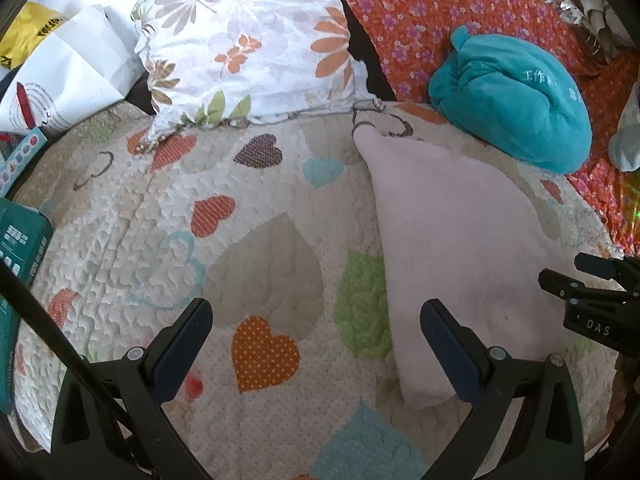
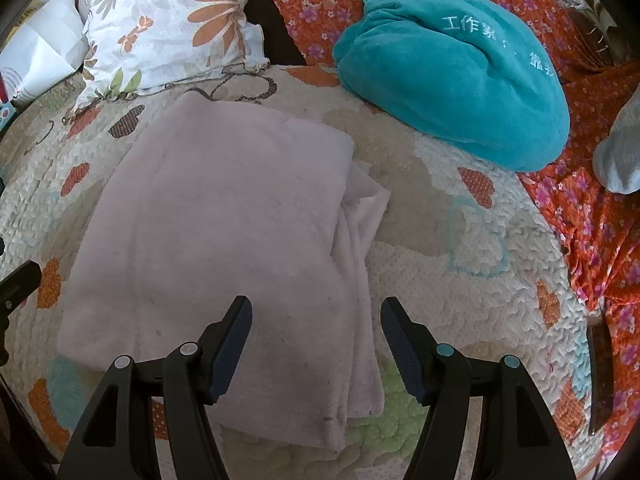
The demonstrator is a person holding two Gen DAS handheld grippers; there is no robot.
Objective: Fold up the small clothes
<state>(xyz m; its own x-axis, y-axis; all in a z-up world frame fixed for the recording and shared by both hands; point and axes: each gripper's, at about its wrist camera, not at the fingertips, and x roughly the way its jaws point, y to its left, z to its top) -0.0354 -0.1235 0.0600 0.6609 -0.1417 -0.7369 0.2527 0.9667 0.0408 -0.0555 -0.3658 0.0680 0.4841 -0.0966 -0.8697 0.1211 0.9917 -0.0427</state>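
Pale pink garment [image 2: 224,216] lies flat on the heart-patterned quilt [image 1: 256,240], folded over itself; in the right wrist view we see layered edges stacked along its right side, with a lower layer poking out past the top one. In the left wrist view we find the same cloth to the right of centre, narrowing toward a far corner near the floral pillow [image 1: 248,36].

We hold the right gripper [image 2: 316,320] over the near edge of the garment, jaws spread wide apart, nothing pinched; its left finger sits above the pink cloth, its right finger above the quilt just beside the folded edge. Whether the tips touch fabric we cannot tell.

We hold the left gripper [image 1: 316,320] over the quilt, jaws wide apart and empty; its right finger overlaps the garment's left edge, its left finger is over bare quilt, above an orange dotted heart [image 1: 264,352].

A teal plush bundle [image 2: 452,76] with pale embroidered characters rests at the far right of the quilt, partly on an orange flowered cloth [image 2: 600,208]. White paper bags [image 1: 72,68] and a teal box [image 1: 20,248] lie at the left in the left wrist view
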